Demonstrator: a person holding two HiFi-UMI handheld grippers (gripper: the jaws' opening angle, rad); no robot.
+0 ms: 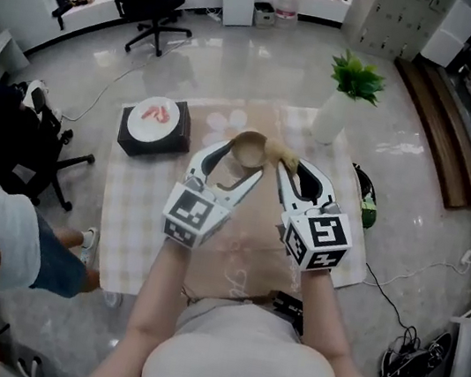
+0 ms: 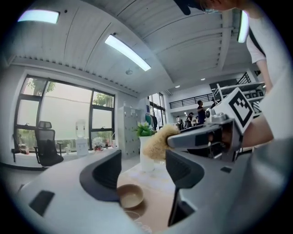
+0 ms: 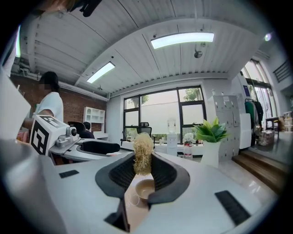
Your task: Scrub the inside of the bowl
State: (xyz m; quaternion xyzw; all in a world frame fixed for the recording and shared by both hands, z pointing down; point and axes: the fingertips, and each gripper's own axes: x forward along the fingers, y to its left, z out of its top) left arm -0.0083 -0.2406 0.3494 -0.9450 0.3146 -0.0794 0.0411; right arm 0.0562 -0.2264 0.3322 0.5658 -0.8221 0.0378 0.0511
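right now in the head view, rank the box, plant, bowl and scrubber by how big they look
1. box and plant: they look about alike, so they are not ranked against each other
2. bowl
3. scrubber

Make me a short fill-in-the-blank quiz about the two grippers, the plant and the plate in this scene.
1. The right gripper grips the scrubber, while the left gripper is ___ and holds nothing.
2. The plant stands in a ___ vase.
3. The plate lies on a ___ box.
Missing words: open; white; black.
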